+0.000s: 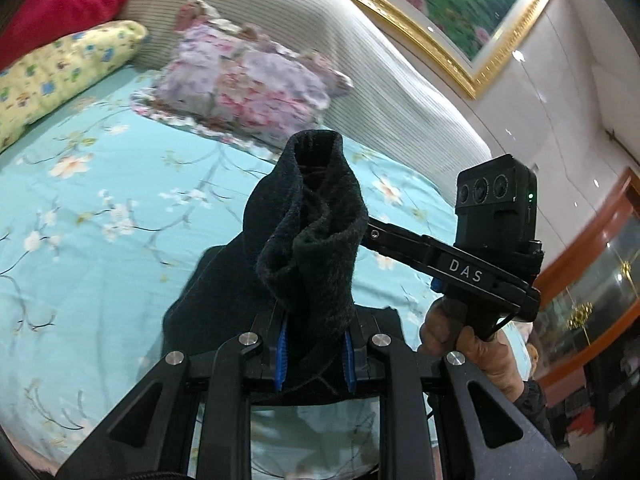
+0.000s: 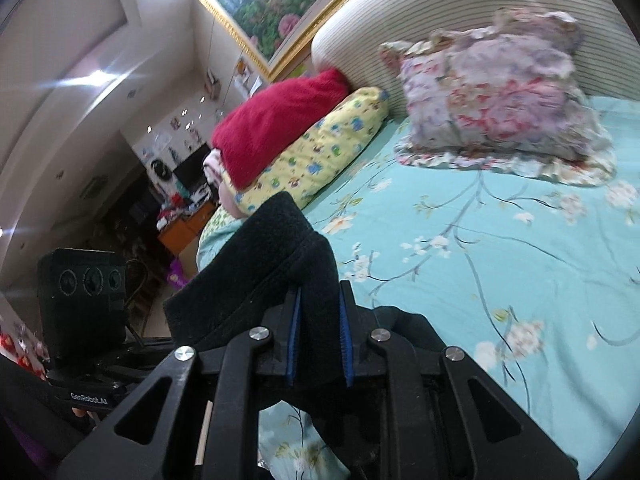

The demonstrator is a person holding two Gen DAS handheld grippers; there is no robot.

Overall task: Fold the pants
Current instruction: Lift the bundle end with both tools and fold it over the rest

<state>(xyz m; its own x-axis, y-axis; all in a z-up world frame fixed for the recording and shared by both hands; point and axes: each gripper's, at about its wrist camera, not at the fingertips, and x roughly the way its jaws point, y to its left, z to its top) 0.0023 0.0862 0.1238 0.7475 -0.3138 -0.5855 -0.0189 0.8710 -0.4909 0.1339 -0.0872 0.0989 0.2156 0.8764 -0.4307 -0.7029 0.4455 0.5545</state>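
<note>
Bed (image 1: 100,184) with the teal floral sheet is my work surface. Both grippers are up over it, each holding black fleece pants (image 1: 312,240). My read: early in the fold. The garment is lifted and bunched, not laid flat, and I see no crease or finished fold anywhere. Spreading, halving and final placement all look still to do.

Left gripper (image 1: 314,354): jaws narrowed onto a thick wad of the pants, blue pads pressed against fabric on both sides. The cloth stands up in a twisted tube ahead of the fingers, and the rest drapes down towards the sheet.

Right gripper (image 2: 319,342): same story, jaws clamped on a folded edge of the pants, with cloth arching over the fingertips and off to the left.

Floral pillow (image 2: 496,92), yellow printed pillow (image 2: 320,152) and red blanket (image 2: 276,120) sit by the headboard, well apart from the pants.

Hard to tell:
- which end I hold, waistband or cuffs
- whether the lower part touches the bed; the fingers block it
- the full garment outline, cut off in both views
- the pillow, which is motion-blurred
</note>
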